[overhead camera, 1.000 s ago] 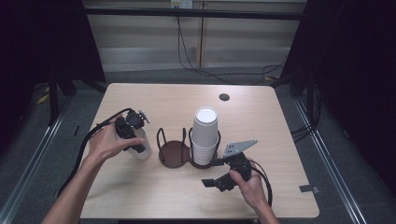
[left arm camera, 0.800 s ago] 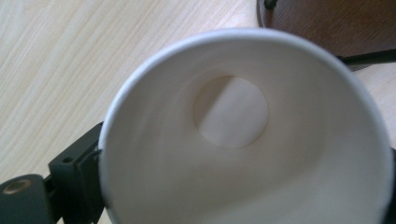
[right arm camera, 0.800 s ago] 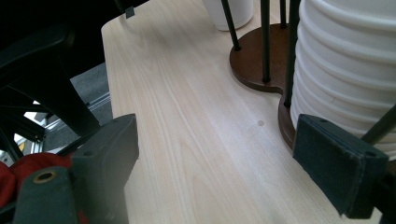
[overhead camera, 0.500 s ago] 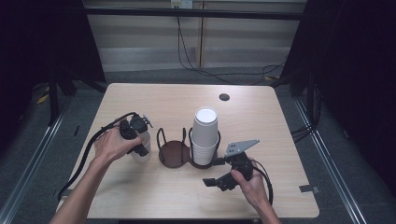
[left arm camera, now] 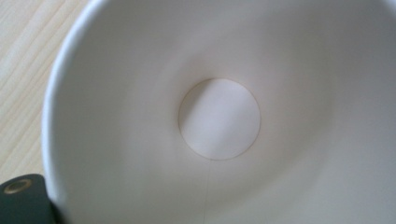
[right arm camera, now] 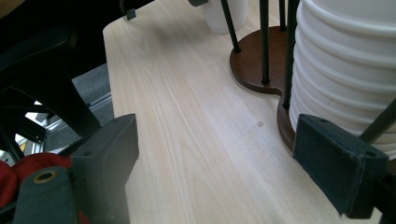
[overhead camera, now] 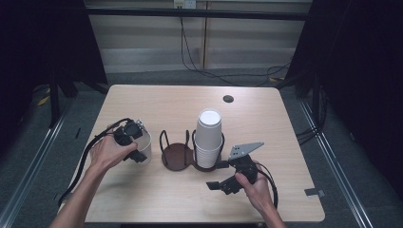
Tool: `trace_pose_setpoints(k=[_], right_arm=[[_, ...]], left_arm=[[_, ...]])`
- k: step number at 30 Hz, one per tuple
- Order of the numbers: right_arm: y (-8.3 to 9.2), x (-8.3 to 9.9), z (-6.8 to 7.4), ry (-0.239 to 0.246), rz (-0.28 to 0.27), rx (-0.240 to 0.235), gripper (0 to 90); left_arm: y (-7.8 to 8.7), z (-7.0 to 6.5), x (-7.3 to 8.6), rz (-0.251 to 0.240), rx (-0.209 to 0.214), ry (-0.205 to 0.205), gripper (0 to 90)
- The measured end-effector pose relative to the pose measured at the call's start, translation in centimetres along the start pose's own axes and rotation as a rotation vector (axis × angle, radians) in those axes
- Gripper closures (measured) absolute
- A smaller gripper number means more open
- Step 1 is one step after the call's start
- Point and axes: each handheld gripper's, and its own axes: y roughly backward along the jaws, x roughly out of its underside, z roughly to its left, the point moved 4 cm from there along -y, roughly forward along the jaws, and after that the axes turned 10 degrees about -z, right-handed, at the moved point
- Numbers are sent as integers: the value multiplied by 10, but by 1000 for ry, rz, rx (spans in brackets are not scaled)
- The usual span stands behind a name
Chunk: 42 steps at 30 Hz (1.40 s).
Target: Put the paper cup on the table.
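My left gripper point(overhead camera: 135, 142) holds a white paper cup point(overhead camera: 144, 151) by its rim, upright, at the table's left, just left of the brown holder point(overhead camera: 176, 156). The left gripper view looks straight down into the cup point(left arm camera: 219, 119), with one jaw outside its wall at the bottom left. The other jaw is hidden. In the right gripper view the cup point(right arm camera: 228, 14) seems to stand on the wood. The holder's left ring is empty and its right ring carries a tall stack of white cups point(overhead camera: 208, 137). My right gripper point(overhead camera: 217, 175) lies open on the table beside the stack point(right arm camera: 345, 70), with nothing between its fingers.
The wooden table point(overhead camera: 285, 142) has a small dark round hole point(overhead camera: 228, 99) near its back edge. Black cables trail from both grippers across the near part of the table. Dark curtains and floor rails surround the table.
My left gripper has sunk a little toward the table with the cup in it. The right hand and its gripper have kept still.
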Motion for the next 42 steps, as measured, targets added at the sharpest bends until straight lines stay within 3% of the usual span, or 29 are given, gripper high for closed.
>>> trace_pose_setpoints(k=[8, 20, 24, 26, 28, 33, 37, 42], right_arm=[[0, 0, -1, 1, 2, 3, 145], [0, 1, -1, 0, 3, 2, 145], [1, 0, -1, -4, -1, 5, 145], [2, 0, -1, -5, -4, 6, 145], [2, 1, -1, -6, -5, 6, 145], [3, 2, -2, -9, -5, 11, 145], [2, 2, -2, -10, -4, 9, 145], [2, 3, -3, -12, -3, 11, 144]], left_arm=[[2, 2, 15, -58, 14, 34, 156], [11, -2, 31, -119, -9, 71, 157], [16, -7, 36, -159, 1, 99, 159], [21, -11, 38, -168, -22, 93, 159], [24, -14, 41, -188, 6, 102, 163], [28, -21, 48, -230, 11, 119, 162], [29, -27, 53, -291, 37, 162, 170], [33, -34, 57, -322, 35, 152, 169]])
